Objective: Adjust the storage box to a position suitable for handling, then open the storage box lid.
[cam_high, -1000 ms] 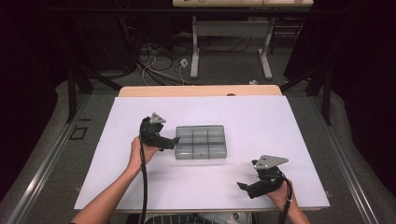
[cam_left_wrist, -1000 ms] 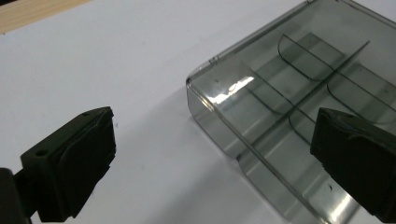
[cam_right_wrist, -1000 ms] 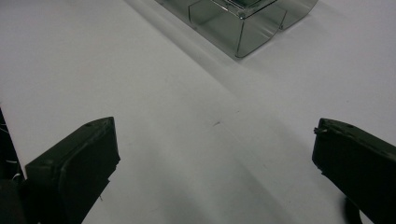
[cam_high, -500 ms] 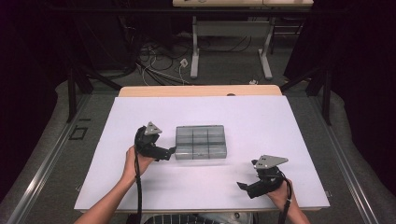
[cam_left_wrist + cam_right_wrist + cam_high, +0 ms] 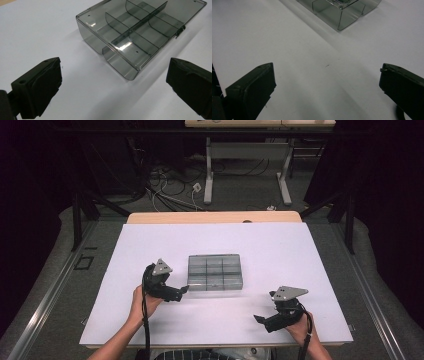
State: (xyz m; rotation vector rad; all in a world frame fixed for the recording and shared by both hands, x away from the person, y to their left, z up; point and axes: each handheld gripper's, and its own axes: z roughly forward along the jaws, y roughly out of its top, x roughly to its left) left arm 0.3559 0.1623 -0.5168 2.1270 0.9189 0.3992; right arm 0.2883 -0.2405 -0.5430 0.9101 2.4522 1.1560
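At frame centre, high view: smoked clear divider box point(image 5: 215, 272), lid shut, on white table point(image 5: 300, 250). Left gripper point(image 5: 181, 292) just beside its lower-left corner, jaws wide apart, empty. Right gripper point(image 5: 258, 319) lower right, well apart, jaws also spread. Advice: square the left jaws to the near corner point(image 5: 130, 72) before closing; smooth plastic likely slips.

A divided box point(image 5: 215, 272) is set on the table point(image 5: 280, 245), just ahead of the left gripper point(image 5: 182, 291) and a little to its right. The right gripper point(image 5: 259, 318) is held well apart from the box, which lies ahead of it and to its left
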